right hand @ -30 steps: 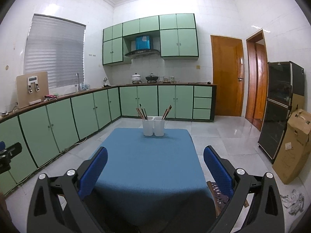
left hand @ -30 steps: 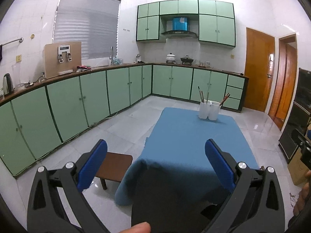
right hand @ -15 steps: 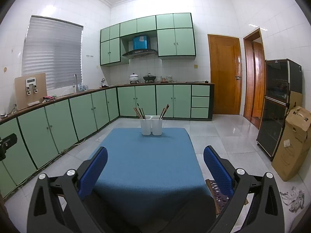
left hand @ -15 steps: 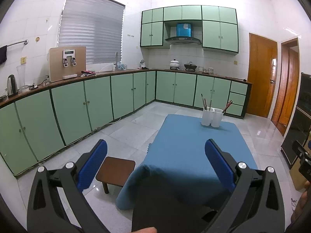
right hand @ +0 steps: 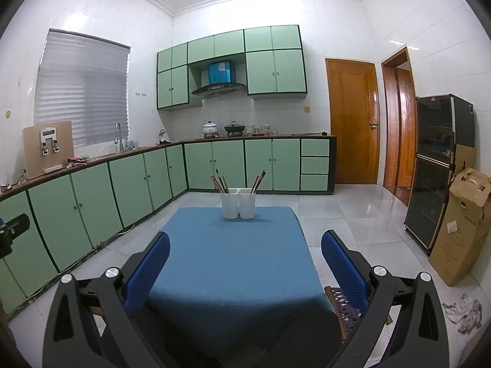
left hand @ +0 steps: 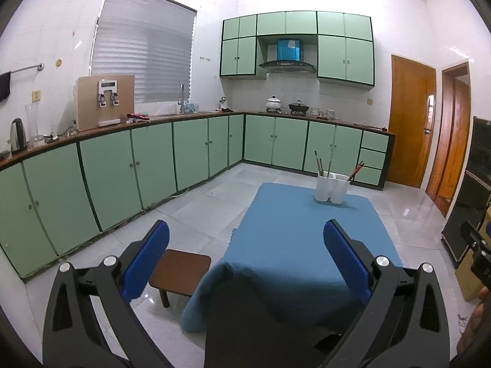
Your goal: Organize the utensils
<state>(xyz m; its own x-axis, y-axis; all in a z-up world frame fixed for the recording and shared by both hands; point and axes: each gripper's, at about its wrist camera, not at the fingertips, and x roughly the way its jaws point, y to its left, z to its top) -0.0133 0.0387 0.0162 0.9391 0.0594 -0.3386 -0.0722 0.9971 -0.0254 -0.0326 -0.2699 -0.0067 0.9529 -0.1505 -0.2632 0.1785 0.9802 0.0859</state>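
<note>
Holders (right hand: pixel 238 203) far beyond open claws (right hand: pixel 245 253)

Left tool (left hand: pixel 245 239) swung left, raised; white holders (left hand: pixel 332 187) now sit further right

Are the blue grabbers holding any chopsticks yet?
No. The left gripper and right gripper are open and empty; the chopsticks stand in the white cups.

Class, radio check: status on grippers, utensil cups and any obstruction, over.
Left gripper open, empty. Right gripper open, empty. Two white cups with utensils at table's far end. Blue cloth between: nothing in the way.
</note>
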